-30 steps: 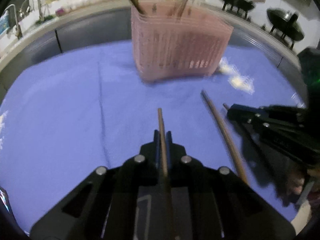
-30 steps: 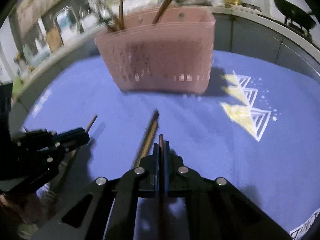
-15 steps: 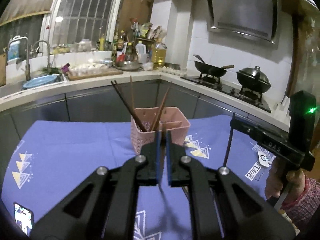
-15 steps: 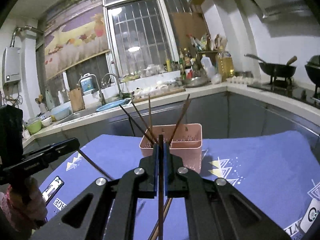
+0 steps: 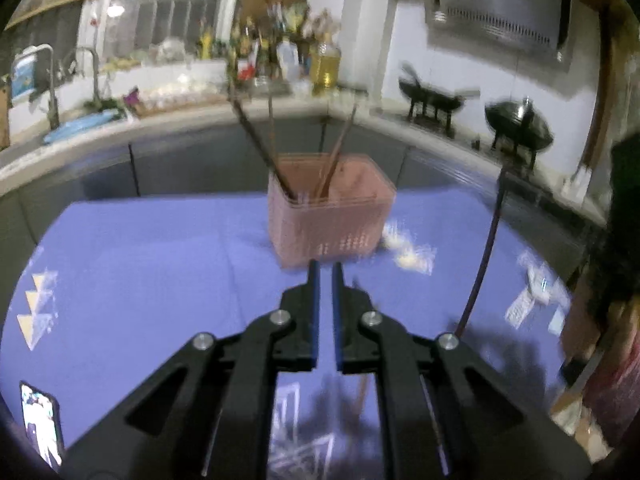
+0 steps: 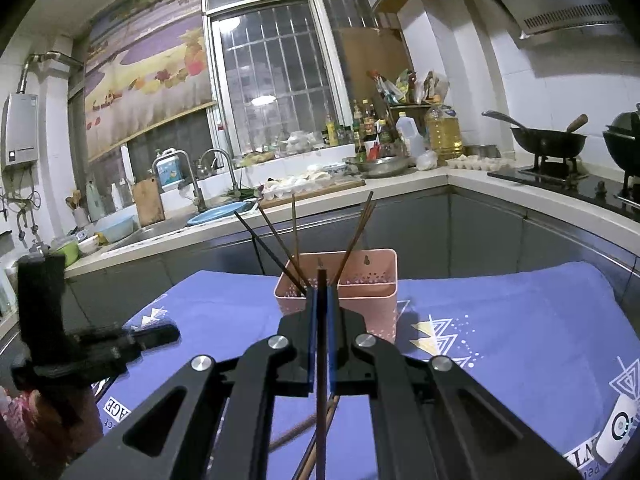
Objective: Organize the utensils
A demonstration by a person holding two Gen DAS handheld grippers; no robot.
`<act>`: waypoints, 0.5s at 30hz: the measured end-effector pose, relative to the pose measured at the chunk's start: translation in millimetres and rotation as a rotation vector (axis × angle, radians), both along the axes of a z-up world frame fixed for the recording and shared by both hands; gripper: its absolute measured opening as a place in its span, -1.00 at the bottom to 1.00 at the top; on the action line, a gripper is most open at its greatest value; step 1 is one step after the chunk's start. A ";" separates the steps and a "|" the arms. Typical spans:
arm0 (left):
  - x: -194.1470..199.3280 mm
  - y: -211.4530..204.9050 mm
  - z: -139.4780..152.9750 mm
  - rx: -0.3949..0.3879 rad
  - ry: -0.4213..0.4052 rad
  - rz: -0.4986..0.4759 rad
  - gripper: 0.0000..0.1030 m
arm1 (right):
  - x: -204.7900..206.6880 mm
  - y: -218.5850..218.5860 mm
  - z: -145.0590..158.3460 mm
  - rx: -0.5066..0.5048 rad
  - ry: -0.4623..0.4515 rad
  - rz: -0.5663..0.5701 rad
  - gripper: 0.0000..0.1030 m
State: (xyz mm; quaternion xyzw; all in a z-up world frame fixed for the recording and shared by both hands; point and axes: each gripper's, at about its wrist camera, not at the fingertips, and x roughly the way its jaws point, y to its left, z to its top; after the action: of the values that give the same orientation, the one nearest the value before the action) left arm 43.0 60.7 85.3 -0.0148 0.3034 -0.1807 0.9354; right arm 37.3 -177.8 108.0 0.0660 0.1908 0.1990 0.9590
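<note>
— Chopsticks: where does each one sit?
— One dark chopstick (image 6: 321, 380) stands pinched between the right gripper (image 6: 321, 280) jaws. Several more lean inside the pink basket (image 6: 360, 300), far on the blue cloth (image 6: 520, 320).
— And the left gripper (image 5: 325, 268)?
— Its jaws sit pressed nearly together; whether they hold anything cannot be told. Two chopsticks (image 6: 316, 436) lie near, under the right gripper.

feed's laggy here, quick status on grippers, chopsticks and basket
Right gripper shut on a chopstick. Left gripper shut. Pink basket ahead, path clear.
</note>
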 end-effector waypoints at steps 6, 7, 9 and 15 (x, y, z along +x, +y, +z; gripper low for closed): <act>-13.5 0.2 -56.4 -0.014 0.238 -0.039 -0.46 | 1.5 -3.2 3.8 0.023 -0.016 -0.004 -0.90; -17.0 -2.0 -60.7 -0.026 0.257 -0.051 -0.33 | 2.7 -3.6 4.4 0.025 -0.018 -0.007 -0.90; -27.8 -9.6 -69.5 -0.039 0.288 -0.089 -0.30 | 5.6 -6.0 5.2 0.038 -0.018 -0.019 -0.90; -46.1 -48.7 -93.2 0.048 0.330 -0.195 -0.20 | 3.7 -13.4 4.2 0.052 -0.020 -0.046 -0.90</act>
State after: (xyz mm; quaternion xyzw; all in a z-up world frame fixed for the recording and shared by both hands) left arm -3.1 12.0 -7.9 0.0073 0.4571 -0.2583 0.8510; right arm 40.9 -191.2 112.2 0.0933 0.1743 0.1823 0.9632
